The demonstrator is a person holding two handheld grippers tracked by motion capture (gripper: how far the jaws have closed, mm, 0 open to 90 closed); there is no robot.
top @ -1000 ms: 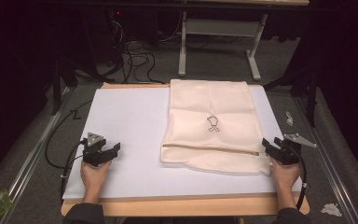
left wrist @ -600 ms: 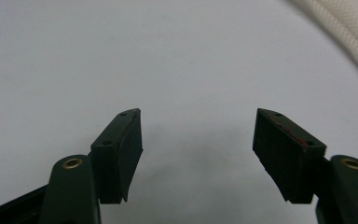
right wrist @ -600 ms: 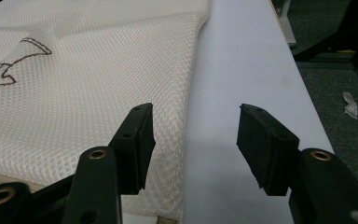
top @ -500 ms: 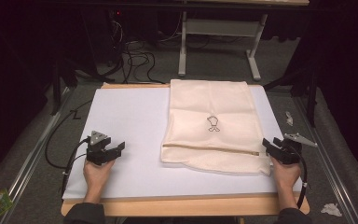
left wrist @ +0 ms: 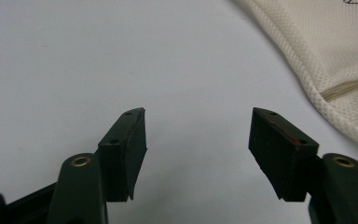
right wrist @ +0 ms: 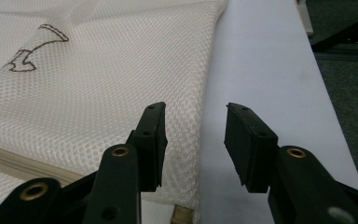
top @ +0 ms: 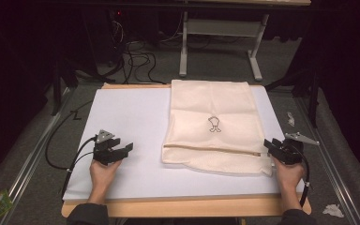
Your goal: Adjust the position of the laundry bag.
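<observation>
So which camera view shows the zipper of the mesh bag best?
The high view: the zipper runs nearly the whole width of the mesh bag there. The left gripper view catches one short end; the right gripper view a strip at the lower left.

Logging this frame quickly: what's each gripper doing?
Left gripper: open, empty, over the white board.
Right gripper: open, empty, at the mesh bag edge.
</observation>
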